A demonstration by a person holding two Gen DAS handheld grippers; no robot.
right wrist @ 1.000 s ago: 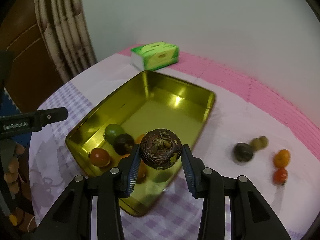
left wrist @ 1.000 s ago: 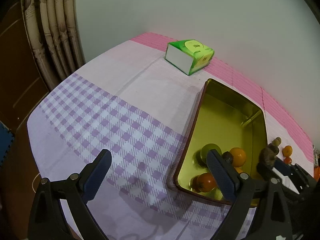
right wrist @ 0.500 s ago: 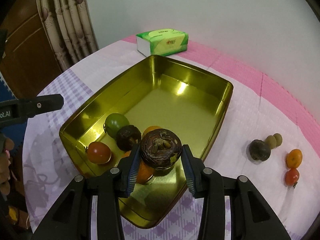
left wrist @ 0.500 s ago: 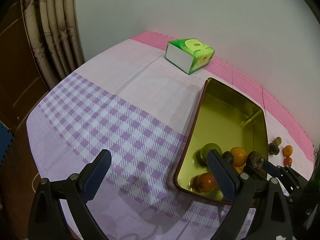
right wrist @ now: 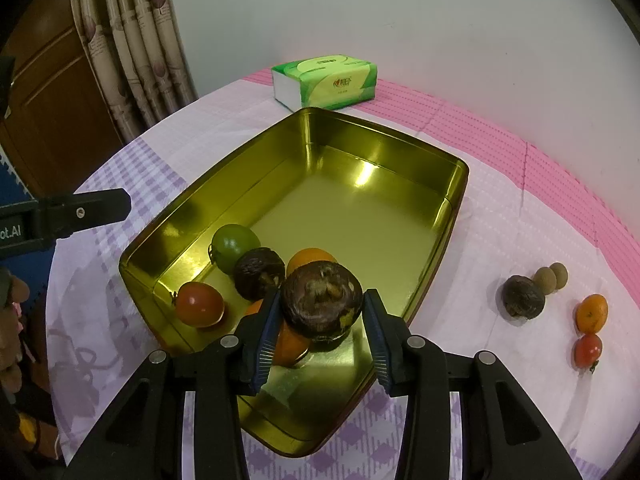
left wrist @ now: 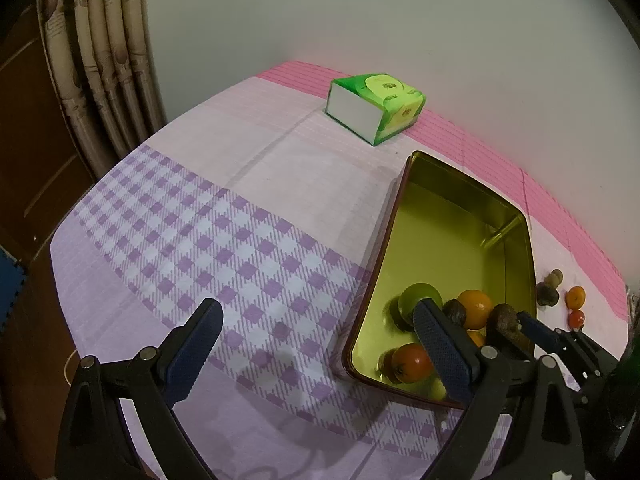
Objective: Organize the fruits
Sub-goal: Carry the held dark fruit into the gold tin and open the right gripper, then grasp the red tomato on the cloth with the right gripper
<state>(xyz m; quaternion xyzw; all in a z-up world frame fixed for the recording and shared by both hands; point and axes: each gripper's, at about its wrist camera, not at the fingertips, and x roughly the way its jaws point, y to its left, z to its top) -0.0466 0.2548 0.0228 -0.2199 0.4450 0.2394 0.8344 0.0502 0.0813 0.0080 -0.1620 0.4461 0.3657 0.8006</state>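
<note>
While your right hand-held gripper (right wrist: 322,322) clamps a dark mangosteen (right wrist: 321,305) over the gold tin (right wrist: 404,148), your left hand-held gripper (left wrist: 320,344) stands wide, holding nothing, above the checked worktop (left wrist: 224,216). Beyond lies a green tissue pack (right wrist: 326,82).

Tin (right wrist: 256,192): glossy gold metal, mirror-like
Tablecloth (left wrist: 248,184): matt woven cloth
Tissue pack (right wrist: 332,82): shiny plastic wrap
Held fruit (right wrist: 322,300): rough, dull brown skin

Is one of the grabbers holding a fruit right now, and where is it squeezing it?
Yes. The right gripper holds a dark brown round fruit, pinched on its two opposite sides, above the gold tin. The left gripper is open and holds nothing.
</note>
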